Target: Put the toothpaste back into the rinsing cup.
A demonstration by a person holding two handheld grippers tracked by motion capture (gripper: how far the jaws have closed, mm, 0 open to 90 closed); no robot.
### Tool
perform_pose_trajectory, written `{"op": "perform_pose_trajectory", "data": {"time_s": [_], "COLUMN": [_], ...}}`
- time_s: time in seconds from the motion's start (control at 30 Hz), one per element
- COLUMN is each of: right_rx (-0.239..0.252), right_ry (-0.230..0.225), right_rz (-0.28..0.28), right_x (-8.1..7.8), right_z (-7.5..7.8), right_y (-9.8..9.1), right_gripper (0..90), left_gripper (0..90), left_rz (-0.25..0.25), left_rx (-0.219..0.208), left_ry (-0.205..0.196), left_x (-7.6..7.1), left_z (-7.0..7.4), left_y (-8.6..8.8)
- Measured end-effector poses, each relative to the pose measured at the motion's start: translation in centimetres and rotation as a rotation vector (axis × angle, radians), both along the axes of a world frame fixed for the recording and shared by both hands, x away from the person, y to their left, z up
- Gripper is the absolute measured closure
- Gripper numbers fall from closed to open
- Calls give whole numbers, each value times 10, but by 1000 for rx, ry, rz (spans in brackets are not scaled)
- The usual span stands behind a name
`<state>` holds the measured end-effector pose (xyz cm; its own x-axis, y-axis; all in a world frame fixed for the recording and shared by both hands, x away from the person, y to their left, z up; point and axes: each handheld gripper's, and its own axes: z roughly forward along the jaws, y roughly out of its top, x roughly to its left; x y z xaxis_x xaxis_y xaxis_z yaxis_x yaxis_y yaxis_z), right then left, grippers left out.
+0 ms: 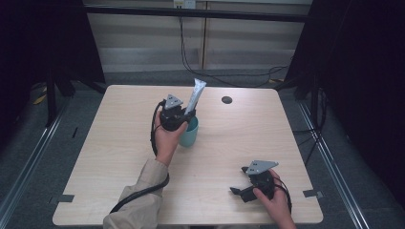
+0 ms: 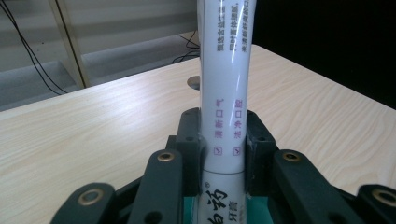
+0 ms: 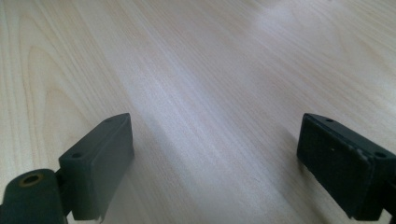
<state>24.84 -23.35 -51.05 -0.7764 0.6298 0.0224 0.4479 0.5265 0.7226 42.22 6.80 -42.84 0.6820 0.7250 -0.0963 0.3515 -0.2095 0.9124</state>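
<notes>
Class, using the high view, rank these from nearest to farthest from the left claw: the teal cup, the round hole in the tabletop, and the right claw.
1. The teal cup, directly beneath the left claw, which grips the white tube standing in it.
2. The round hole, farther back and to the right.
3. The right claw, near the table's front right edge, jaws apart.

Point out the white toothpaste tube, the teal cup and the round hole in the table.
White toothpaste tube (image 2: 227, 93): left gripper view, its printed body above the jaws.
Teal plastic cup (image 1: 190, 136): high view, its outer wall.
Round dark hole (image 1: 227, 99): high view, its centre.
</notes>
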Motion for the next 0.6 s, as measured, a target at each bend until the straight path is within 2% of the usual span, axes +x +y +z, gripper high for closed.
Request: {"op": "perform_pose_trajectory", "data": {"time_s": [0.37, 0.6], "right_rx": [0, 0], "right_ry": [0, 0], "right_rz": [1, 1], "right_x": [0, 0], "right_z": [0, 0], "right_y": [0, 0], "right_gripper": [104, 104], "left_gripper": [726, 725], "left_rz": [-6, -5], "left_rx": [20, 51], "left_ry": [6, 12], "left_x": [-3, -4], "left_z": [-5, -6], "left_y": [-2, -1]}}
